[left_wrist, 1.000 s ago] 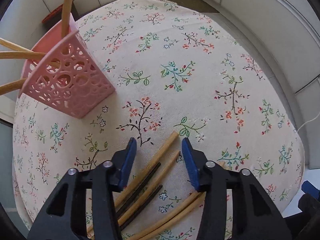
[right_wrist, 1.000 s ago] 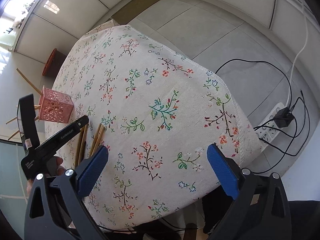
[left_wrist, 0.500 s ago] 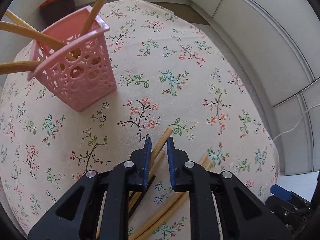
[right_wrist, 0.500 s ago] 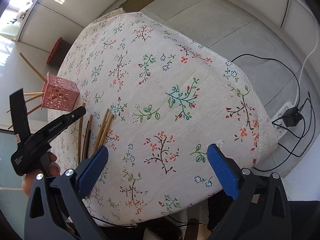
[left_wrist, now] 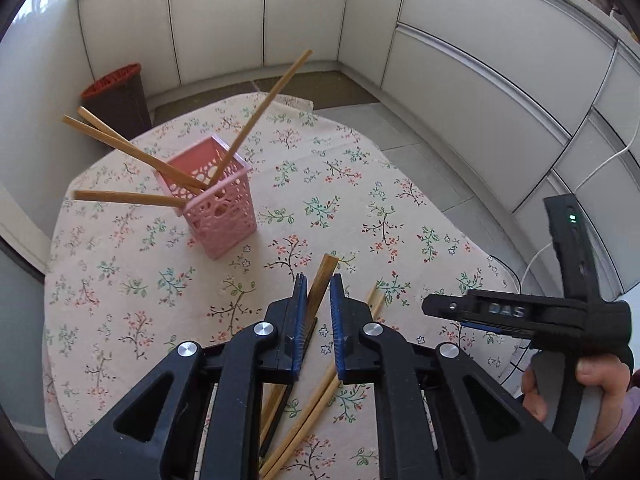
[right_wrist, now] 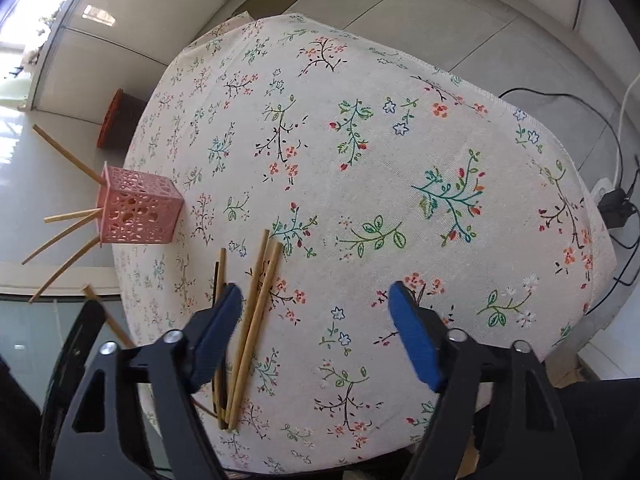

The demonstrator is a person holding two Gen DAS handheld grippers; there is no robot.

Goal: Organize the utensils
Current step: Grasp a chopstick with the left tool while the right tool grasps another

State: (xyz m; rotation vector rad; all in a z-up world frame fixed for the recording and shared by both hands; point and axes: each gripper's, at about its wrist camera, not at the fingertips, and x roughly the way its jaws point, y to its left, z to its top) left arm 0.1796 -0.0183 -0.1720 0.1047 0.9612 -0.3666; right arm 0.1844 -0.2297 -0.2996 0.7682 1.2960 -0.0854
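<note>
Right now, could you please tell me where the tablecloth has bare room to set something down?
The tablecloth is bare across its wide middle and far side, from the pink holder to the edge above the floor cables. It is crowded at the near edge, where loose chopsticks lie by the right tongs.

Floral tablecloth [left_wrist: 344, 184], red-rimmed bin [left_wrist: 118, 96], white cabinets [left_wrist: 460, 80], power strip [right_wrist: 604, 192]

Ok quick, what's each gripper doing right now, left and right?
Left gripper: jaws just closed on one wooden chopstick, lifted off the tablecloth.
Right gripper: open, jaws closing, gripping nothing.
</note>
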